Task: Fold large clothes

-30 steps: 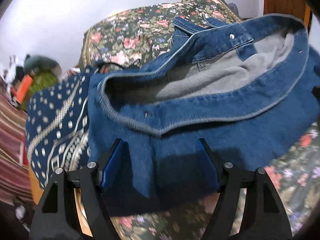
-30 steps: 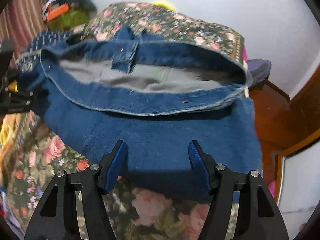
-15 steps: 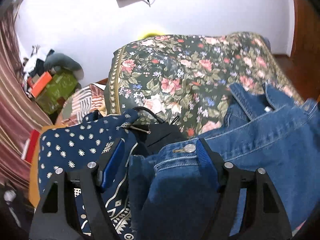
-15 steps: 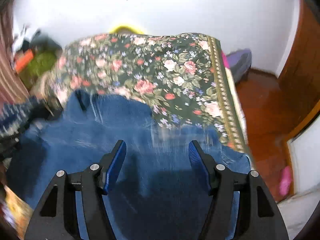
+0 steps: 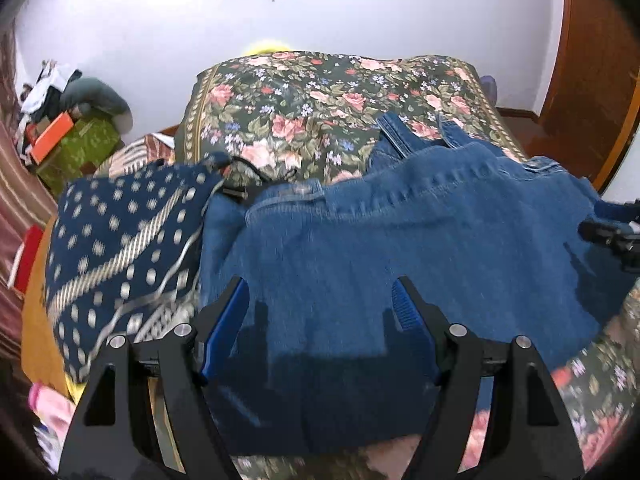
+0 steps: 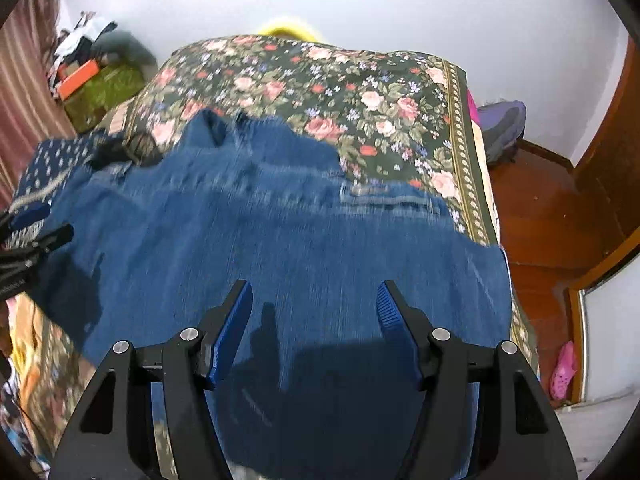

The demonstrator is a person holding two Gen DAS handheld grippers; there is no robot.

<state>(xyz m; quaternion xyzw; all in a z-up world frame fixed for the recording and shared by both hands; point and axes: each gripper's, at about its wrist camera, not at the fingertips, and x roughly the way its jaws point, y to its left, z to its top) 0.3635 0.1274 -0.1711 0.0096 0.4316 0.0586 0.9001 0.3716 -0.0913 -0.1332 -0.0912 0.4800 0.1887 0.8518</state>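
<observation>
A blue denim garment (image 5: 400,248) lies spread on a bed with a dark floral cover (image 5: 320,92). Its waistband and belt loops point toward the far end. It also shows in the right wrist view (image 6: 280,240). My left gripper (image 5: 320,304) is open and empty above the denim's left part. My right gripper (image 6: 316,304) is open and empty above its right part. The right gripper shows at the right edge of the left wrist view (image 5: 616,232). The left gripper shows at the left edge of the right wrist view (image 6: 28,240).
A navy patterned cloth (image 5: 120,240) lies on the bed left of the denim. Boxes and clutter (image 5: 68,136) sit on the floor at far left. A wooden door (image 5: 592,60) and wood floor (image 6: 548,216) lie right of the bed.
The denim's upper half, open with grey lining showing a second ago, now lies folded flat over the lower part. Both grippers have moved back toward the near edge, still open.
</observation>
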